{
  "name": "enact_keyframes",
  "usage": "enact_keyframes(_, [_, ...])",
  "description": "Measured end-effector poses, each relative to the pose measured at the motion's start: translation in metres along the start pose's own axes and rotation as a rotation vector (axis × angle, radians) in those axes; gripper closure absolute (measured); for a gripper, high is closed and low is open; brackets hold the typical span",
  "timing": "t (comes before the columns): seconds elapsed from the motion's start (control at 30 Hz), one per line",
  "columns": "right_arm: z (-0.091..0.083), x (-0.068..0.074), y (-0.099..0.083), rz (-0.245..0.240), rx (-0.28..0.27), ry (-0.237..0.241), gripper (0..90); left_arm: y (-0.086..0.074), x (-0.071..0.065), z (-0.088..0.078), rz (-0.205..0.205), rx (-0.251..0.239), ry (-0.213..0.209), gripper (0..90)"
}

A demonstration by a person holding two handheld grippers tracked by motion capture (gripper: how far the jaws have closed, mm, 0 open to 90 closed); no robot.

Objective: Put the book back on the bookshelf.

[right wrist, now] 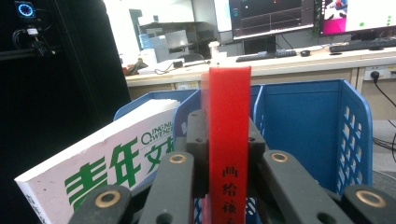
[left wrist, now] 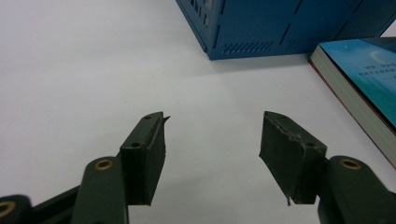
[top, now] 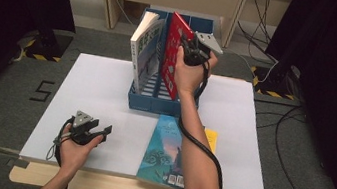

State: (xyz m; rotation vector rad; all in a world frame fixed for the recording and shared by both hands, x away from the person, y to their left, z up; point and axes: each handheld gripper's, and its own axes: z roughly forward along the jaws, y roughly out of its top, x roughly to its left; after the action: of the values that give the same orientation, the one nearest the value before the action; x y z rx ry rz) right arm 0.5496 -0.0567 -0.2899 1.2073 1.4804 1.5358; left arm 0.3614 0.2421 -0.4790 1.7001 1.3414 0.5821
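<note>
Right gripper (top: 184,44) is clamped on the red book (top: 172,54). In the right gripper view both jaws press flat on the covers either side of the red spine (right wrist: 229,140), so it's a firm pinch near the top edge. I see the book standing tilted in the middle slot of the blue rack (top: 142,102), top leaning toward the left of the high view, its bottom down inside the rack. Hand is up above the rack, cable trailing down the forearm.

White book (top: 143,50) sits in the left slot, just beside the red one, leaning the same way. In the right gripper view its spine with green lettering (right wrist: 107,172) is close on the left, not touching the jaws. The right slot (right wrist: 303,135) has nothing I can make out in it.

Left gripper (top: 100,132) rests low on the white table (top: 96,89), near the front left edge, well apart from the rack. Jaws spread wide with bare tabletop between them, holding nothing.

Teal book (top: 166,149) lies flat on the table in front of the rack, partly under the right forearm. A yellow item (top: 210,138) pokes out just beside it; can't tell what it is.
</note>
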Motion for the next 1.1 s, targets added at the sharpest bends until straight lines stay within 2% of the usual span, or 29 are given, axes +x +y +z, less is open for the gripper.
enact_keyframes(0.37, [0.006, 0.001, -0.004, -0.010, 0.004, -0.005, 80.2, 0.000, 0.001, 0.000, -0.002, -0.001, -0.001, 39.6])
enact_keyframes(0.5, [0.008, 0.002, -0.006, 0.001, 0.010, -0.005, 80.2, -0.001, 0.001, 0.000, -0.005, -0.001, -0.002, 39.6])
enact_keyframes(1.1, [0.016, 0.006, -0.016, -0.024, 0.031, -0.013, 80.2, 0.000, 0.002, 0.000, -0.006, 0.001, -0.002, 39.7])
